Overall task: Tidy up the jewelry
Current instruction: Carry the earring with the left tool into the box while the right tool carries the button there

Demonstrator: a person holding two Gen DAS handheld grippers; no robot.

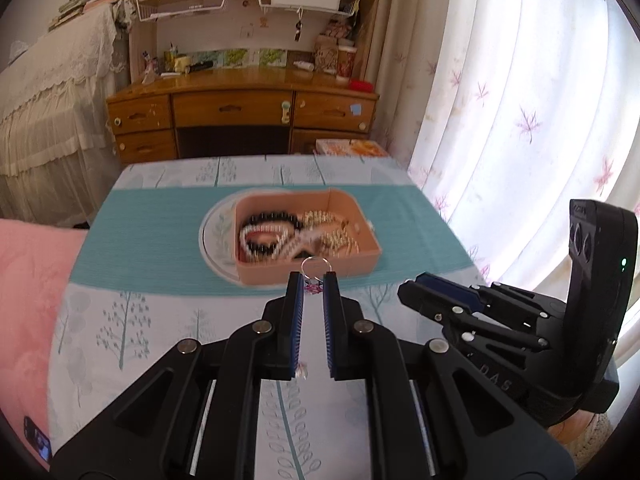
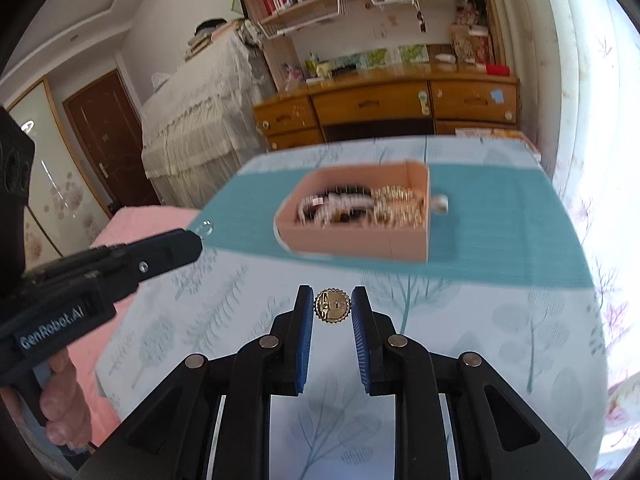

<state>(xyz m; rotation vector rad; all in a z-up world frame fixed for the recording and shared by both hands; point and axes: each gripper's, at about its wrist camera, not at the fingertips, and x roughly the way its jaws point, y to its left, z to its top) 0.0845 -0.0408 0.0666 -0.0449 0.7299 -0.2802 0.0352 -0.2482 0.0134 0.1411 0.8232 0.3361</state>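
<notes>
While the left gripper [image 1: 313, 280] pinched a thin silver ring [image 1: 316, 267] whose lower part with a small pink ornament was hidden between its pads, the right gripper [image 2: 332, 304] clamped a round gold toothed brooch [image 2: 332, 305] by its edges. Farther off, the pink box [image 2: 360, 244] of tangled beads and chains sat blurred on the teal mat [image 2: 500, 240], its contents hard to tell apart.
</notes>
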